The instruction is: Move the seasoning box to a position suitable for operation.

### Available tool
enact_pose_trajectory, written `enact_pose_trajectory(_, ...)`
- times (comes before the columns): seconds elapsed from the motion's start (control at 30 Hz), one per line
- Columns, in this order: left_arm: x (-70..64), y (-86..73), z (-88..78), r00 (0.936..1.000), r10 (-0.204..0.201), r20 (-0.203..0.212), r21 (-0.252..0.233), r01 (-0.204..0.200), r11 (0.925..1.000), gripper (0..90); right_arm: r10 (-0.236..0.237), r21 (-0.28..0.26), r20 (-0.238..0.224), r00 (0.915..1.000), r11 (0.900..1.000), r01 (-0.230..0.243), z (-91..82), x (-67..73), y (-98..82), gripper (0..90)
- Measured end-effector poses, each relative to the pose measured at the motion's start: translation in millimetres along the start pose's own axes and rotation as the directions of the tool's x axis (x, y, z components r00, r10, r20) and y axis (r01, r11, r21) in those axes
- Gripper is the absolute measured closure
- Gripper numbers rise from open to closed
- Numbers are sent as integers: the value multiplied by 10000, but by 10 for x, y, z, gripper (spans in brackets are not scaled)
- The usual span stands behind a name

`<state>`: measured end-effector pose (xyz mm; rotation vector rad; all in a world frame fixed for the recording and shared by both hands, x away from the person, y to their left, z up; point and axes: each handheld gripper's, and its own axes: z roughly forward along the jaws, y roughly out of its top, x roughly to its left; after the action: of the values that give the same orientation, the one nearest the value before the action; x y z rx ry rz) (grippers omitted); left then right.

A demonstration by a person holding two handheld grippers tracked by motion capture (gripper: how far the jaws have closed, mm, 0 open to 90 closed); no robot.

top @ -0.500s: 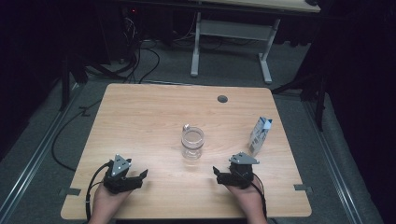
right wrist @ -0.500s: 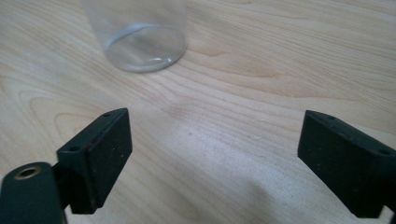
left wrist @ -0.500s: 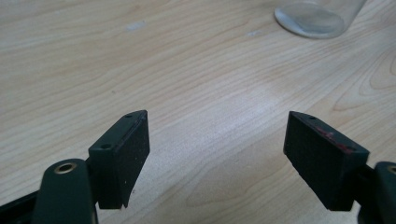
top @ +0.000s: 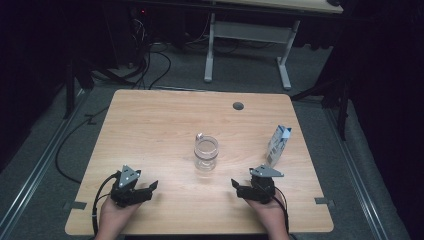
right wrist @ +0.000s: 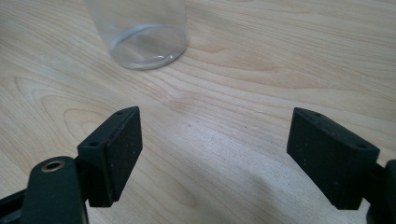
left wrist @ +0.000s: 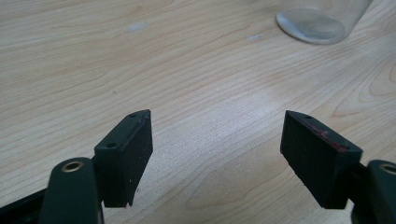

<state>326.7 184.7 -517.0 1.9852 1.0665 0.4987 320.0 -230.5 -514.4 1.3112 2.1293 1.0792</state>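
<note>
table (top: 150,125): light wood top, rounded corners, grain running side to side
cable hole (top: 238,106): small dark round grommet, in the table near its far edge, right of middle
carton (top: 278,145): small blue-and-white, upright on the table near its right edge
second desk (top: 247,35): beyond the table's far edge, white legs, pale top
cables (top: 150,60): dark loops on grey floor, beyond the table's far left corner
tape marks (top: 322,201): on floor, off the table's near corners
</note>
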Motion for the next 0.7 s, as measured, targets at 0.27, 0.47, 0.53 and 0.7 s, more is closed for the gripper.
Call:
enact_pose_trajectory(0.27, -13, 8, 7, 9991, -184, 392, -92, 188, 9998, 289, -30, -28, -43, 10000, 10000, 30, -10, -30, -22, 254)
enact_pose_trajectory(0.47, -68, 60, 15, 9979, -213, 607, -247, 228, 9994, 322, -37, 33, -157, 9999, 10000, 37, -4, -24, -30, 280)
enact_pose_trajectory(0.53, -92, 77, 32, 9973, -251, 689, -341, 275, 9990, 403, -151, 104, -231, 9996, 9998, 154, 3, -19, -35, 285)
enact_pose_trajectory(0.7, -170, 158, 132, 9945, -434, 955, -409, 474, 9980, 415, -211, 263, -327, 9992, 9994, 220, 24, -10, -39, 285)
